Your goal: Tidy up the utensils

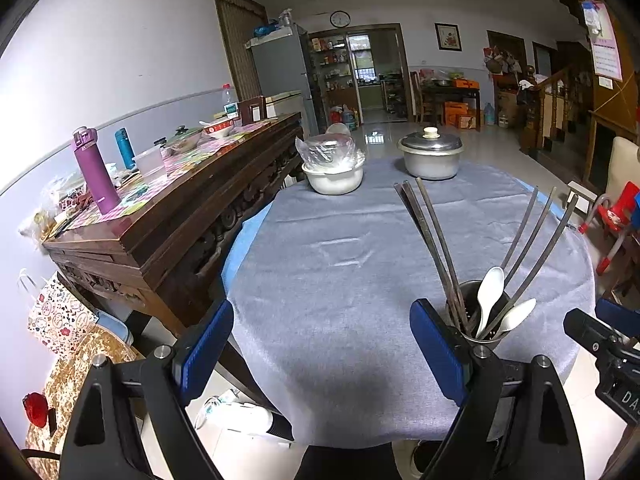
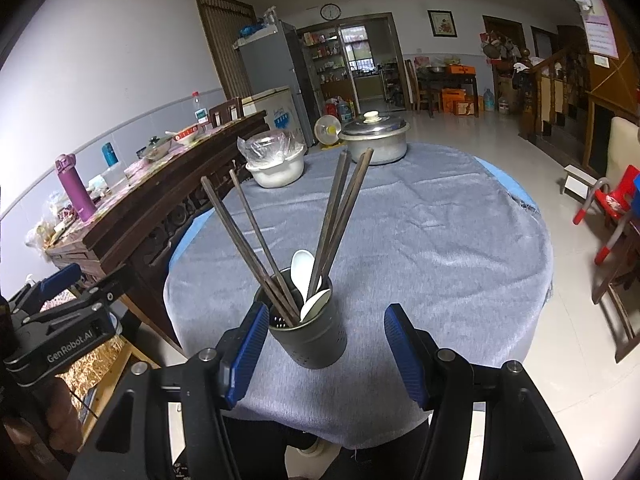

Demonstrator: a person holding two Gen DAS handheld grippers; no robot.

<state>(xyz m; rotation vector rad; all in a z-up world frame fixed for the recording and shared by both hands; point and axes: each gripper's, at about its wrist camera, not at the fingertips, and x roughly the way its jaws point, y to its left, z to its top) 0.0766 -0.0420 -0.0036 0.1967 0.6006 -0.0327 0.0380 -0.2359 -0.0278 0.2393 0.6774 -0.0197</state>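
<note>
Upright, dark perforated holder (image 2: pixel 308 328) (chopsticks (image 2: pixel 256 248), white spoons (image 2: pixel 302 270)) between spread fingers (image 2: pixel 246 354).

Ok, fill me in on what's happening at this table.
A person is sorting utensils with a hand-held gripper in each hand. The dark utensil holder stands near the front edge of the grey-clothed round table and already holds chopsticks and two white spoons. The right gripper is open, its fingers either side of the holder, not pressing on it. The left gripper is open and empty, off to the holder's left. No loose utensils show on the cloth.
</note>
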